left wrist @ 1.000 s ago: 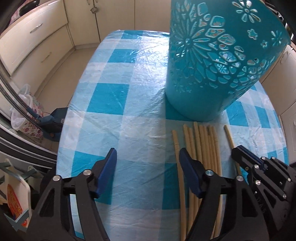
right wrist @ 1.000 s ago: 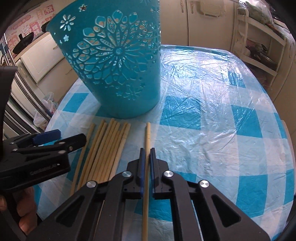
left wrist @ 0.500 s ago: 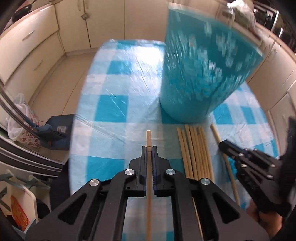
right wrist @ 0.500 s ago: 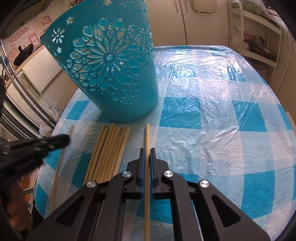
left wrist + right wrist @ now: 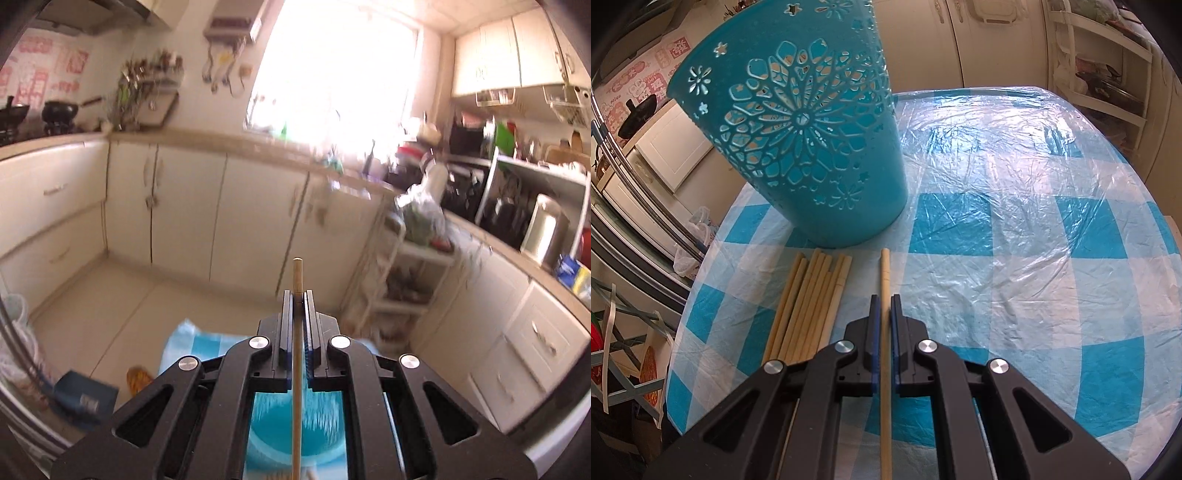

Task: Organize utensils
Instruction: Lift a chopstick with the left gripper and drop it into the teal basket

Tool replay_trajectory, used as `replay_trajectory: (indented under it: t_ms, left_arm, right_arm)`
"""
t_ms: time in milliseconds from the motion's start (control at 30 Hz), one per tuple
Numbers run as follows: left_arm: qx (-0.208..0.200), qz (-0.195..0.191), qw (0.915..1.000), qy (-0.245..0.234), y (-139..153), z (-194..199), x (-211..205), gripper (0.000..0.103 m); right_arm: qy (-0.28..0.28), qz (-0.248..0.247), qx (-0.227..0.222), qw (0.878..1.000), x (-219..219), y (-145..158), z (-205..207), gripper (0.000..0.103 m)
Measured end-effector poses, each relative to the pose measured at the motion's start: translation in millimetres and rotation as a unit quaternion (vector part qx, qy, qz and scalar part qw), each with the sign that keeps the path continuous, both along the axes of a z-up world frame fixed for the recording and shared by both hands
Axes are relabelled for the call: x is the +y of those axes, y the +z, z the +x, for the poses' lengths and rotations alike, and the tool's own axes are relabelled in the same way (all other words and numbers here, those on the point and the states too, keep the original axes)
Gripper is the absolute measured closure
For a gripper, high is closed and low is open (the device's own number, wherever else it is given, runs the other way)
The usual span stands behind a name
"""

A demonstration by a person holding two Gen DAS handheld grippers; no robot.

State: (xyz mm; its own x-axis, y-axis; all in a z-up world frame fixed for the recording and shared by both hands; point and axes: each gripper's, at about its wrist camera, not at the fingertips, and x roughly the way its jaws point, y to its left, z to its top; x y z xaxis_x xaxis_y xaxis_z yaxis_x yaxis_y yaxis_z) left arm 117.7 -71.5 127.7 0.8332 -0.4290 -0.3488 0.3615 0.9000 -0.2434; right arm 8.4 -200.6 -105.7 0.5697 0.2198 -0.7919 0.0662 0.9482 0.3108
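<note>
While two tools are working over a blue-checked worktop point(image 5: 1015, 236), each is pinching one bamboo chopstick. The left tool point(image 5: 297, 306) is pointing out across the kitchen rather than down, its fingers pressed together on a single chopstick point(image 5: 297, 354) whose tip is sticking out past them toward the cabinets point(image 5: 221, 214). Below that tool, between its black arms, a blurred turquoise basket point(image 5: 317, 421) is showing with its open mouth facing the camera, so the stick is hanging above it.

The right tool point(image 5: 882, 314) is sitting low, close over the worktop, aimed at the basket's side, its blue-lined fingers closed on a second chopstick point(image 5: 885, 280) that is running straight forward between them. The tip is stopping just short of the basket point(image 5: 809, 144), which is standing upright on the plastic-covered cloth, its wall cut through with flower patterns. Just left of the pinched stick, a bundle of loose chopsticks point(image 5: 809, 295) is lying side by side on the cloth, about six of them, though the exact count is hard to settle where they overlap. Their far ends are lying near the basket's base.
</note>
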Motion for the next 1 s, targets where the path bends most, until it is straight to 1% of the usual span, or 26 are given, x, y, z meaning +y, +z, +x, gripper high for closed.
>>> replay_trajectory:
  t_ms: [67,133,200,267,400,467,567,600,633,667,700,733,767,800,867,933,1000]
  left_arm:
    - [-0.03,-0.002,0.9992,0.026,-1.1,13.5,-13.6,0.098]
    - [-0.041,0.01,0.9981,0.046,-12.8,29.7,-28.4,0.098]
    - [-0.033,0.019,0.9976,0.057,-28.2,40.9,-36.7,0.098]
    - [-0.017,0.036,0.9973,0.062,-47.7,50.1,-46.9,0.098]
    - [0.008,0.069,0.9955,0.065,-85.4,54.5,-51.7,0.098]
    - [0.02,0.082,0.9945,0.062,-99.1,56.6,-52.8,0.098]
    - [0.035,0.101,0.9927,0.057,-110.5,51.7,-49.6,0.096]
    - [0.041,0.104,0.9922,0.055,-112.7,51.4,-47.4,0.092]
    - [0.047,0.107,0.9916,0.056,-114.8,50.8,-44.5,0.083]
    - [0.052,0.11,0.9907,0.061,-115.3,48.2,-39.6,0.068]
    - [0.054,0.11,0.9903,0.066,-113.9,45.1,-33.0,0.06]
    - [0.053,0.108,0.9902,0.071,-111.3,41.0,-26.0,0.05]
    - [0.051,0.105,0.9901,0.078,-108.3,35.6,-17.7,0.045]
    - [0.052,0.104,0.99,0.08,-106.4,32.0,-12.2,0.044]
    - [0.059,0.103,0.9897,0.08,-103.2,23.5,0.7,0.039]
    - [0.068,0.099,0.9891,0.086,-102.4,12.3,16.2,0.035]
    - [0.078,0.092,0.9888,0.088,-103.4,2.1,30.9,0.032]
  right_arm:
    - [0.0,-0.002,-0.002,1.0,-0.9,-0.2,-0.4,0.097]
    - [0.001,-0.009,-0.003,1.0,-1.6,-2.1,-2.6,0.097]
    - [0.002,-0.013,-0.004,1.0,-0.5,-2.2,-2.5,0.097]
    - [0.004,-0.015,-0.004,1.0,0.3,-1.9,-1.9,0.097]
    - [0.004,-0.009,-0.002,1.0,-0.8,-2.5,-1.2,0.097]
    - [0.007,-0.006,-0.001,1.0,-1.9,-1.9,-0.9,0.097]
    - [0.015,0.001,-0.001,1.0,-2.0,-1.4,-0.2,0.091]
    - [0.018,0.001,-0.002,1.0,-1.8,-1.2,-0.4,0.089]
    - [0.02,-0.001,-0.003,1.0,-0.7,-0.7,-0.6,0.087]
    - [0.023,-0.008,-0.003,1.0,0.8,-0.2,-0.8,0.087]
    - [0.026,-0.015,-0.004,1.0,2.4,0.2,-1.1,0.087]
    - [0.028,-0.022,-0.004,0.999,4.6,0.2,-1.1,0.087]
    - [0.029,-0.03,-0.005,0.999,6.6,0.3,-1.5,0.087]
    - [0.03,-0.042,-0.006,0.999,8.9,0.4,-1.8,0.09]
    - [0.032,-0.085,-0.008,0.996,16.6,0.2,-2.7,0.098]
    - [0.036,-0.109,-0.009,0.993,21.7,0.5,-4.1,0.098]
    - [0.027,-0.11,-0.004,0.994,21.2,1.3,-7.3,0.097]
